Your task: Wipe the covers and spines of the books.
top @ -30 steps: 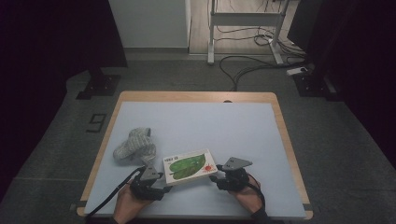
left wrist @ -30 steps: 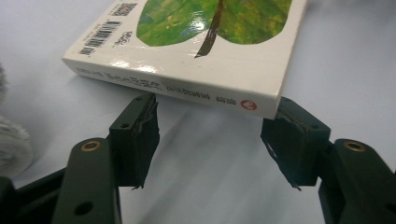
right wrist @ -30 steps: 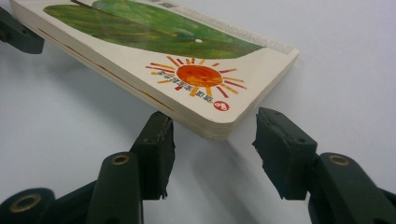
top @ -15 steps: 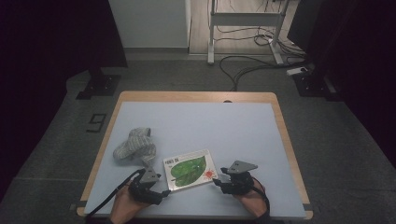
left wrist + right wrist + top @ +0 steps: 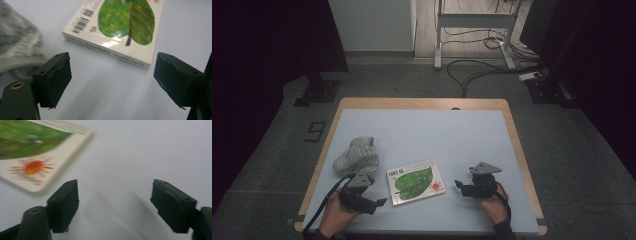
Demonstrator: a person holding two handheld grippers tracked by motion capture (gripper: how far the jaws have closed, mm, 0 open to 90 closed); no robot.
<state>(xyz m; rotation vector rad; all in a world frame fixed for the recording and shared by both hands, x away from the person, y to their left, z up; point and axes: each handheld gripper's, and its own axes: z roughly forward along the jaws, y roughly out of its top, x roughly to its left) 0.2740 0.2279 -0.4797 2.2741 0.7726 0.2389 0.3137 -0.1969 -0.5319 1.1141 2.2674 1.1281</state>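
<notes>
the flat cream-coloured book with a big green leaf and a small red sun on its cover (image 5: pixel 416 182) is lying face up on the pale blue tabletop with its wooden edging (image 5: pixel 422 131), near the person's edge and between the two hands, touched by neither; the left gripper (image 5: pixel 379 202) is sitting just off the book's left side, its jaws having just been opening and now standing wide with nothing but bare table between them, the book's spine edge (image 5: pixel 110 48) lying a little beyond its pads; the right gripper (image 5: pixel 458 185) is resting near the book's right side but clear of it, its jaws likewise having just been opening and now gaping wide over empty table, the corner with the sun (image 5: pixel 32 167) lying off to one side of its pads; to my eye this is the letting-go step, the book being set down and both tools coming away from it; whatever comes next would call for lifting clear without nudging the book; a crumpled grey-and-white knitted cloth (image 5: pixel 356 154) is lying just behind the left gripper, close to the book's far left corner; as for containers, i am seeing none on the table, nothing for anything to be sitting in.
</notes>
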